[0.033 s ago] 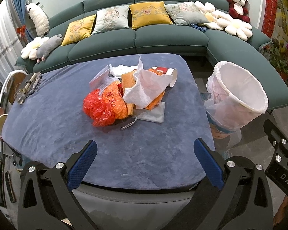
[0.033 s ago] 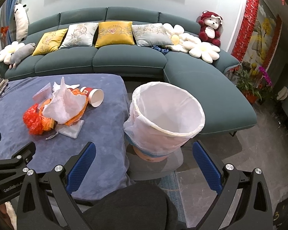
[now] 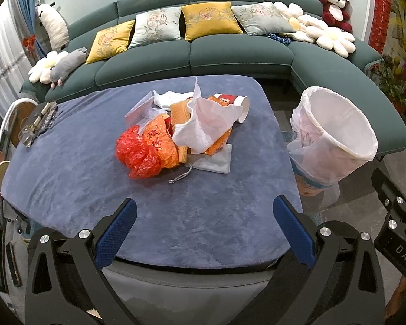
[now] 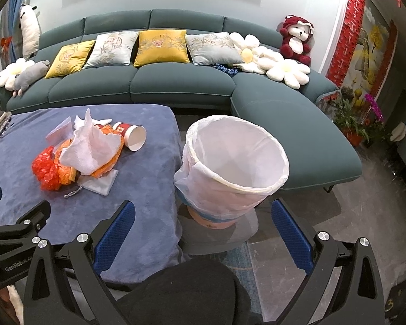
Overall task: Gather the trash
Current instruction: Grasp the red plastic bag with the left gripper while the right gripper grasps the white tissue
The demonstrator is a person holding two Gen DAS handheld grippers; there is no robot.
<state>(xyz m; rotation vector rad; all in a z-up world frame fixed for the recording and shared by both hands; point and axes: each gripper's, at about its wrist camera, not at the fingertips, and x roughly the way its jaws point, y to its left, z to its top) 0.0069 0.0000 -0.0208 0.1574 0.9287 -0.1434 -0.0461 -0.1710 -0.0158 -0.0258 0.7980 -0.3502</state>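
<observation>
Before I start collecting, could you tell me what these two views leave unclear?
- Pile contents: left wrist view, white tissue covers what lies beneath.
- Trash bin bottom: right wrist view, near rim hides it.
- Items at table's far left: too small, edge-distorted.
- Orange bag's print: unreadable.

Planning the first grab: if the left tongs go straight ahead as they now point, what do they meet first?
Probably the grey drawstring pouch at the near edge of the trash pile, with the red plastic bag just left of it. The left tongs are open, with only bare blue table cover before the pile. Depth is uncertain.
</observation>
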